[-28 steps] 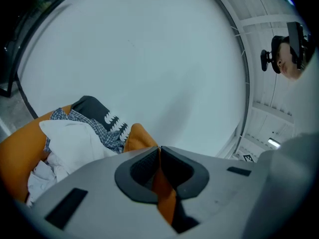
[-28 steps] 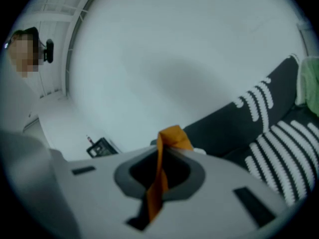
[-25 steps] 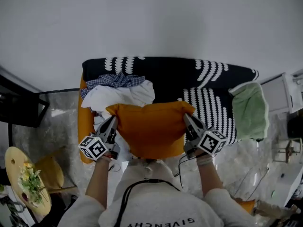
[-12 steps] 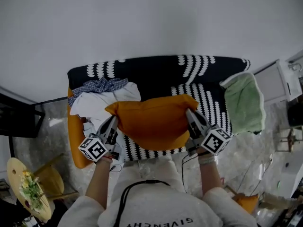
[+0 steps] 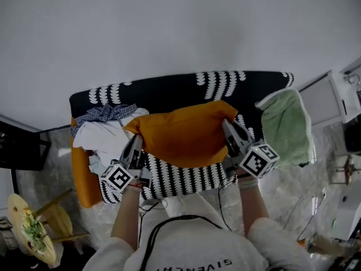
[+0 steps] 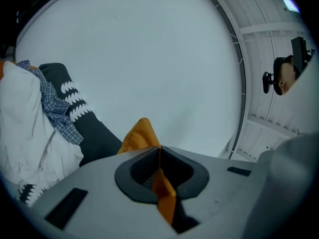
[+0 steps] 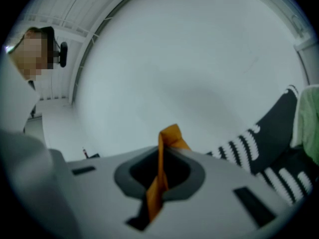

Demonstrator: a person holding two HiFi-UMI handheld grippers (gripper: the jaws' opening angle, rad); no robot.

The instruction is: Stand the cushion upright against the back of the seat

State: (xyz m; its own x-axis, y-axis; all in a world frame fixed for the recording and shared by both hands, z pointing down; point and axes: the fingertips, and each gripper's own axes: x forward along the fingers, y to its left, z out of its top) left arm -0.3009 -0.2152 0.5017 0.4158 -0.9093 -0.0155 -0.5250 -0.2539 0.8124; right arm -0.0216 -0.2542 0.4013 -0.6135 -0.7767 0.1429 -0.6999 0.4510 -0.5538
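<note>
Both clamped on orange fabric cushion [image 5: 183,133] corners: left gripper [image 5: 137,144], right gripper [image 5: 227,127]. Drop bottom edge, lean it ahead against black-and-white seat back [image 5: 169,87].

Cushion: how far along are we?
Done: the left gripper and right gripper are each shut on a corner of the cushion. In hand: it hangs between them over the seat, near the back; contact with the back can't be told. Left: stand it upright against the back and let go.
</note>
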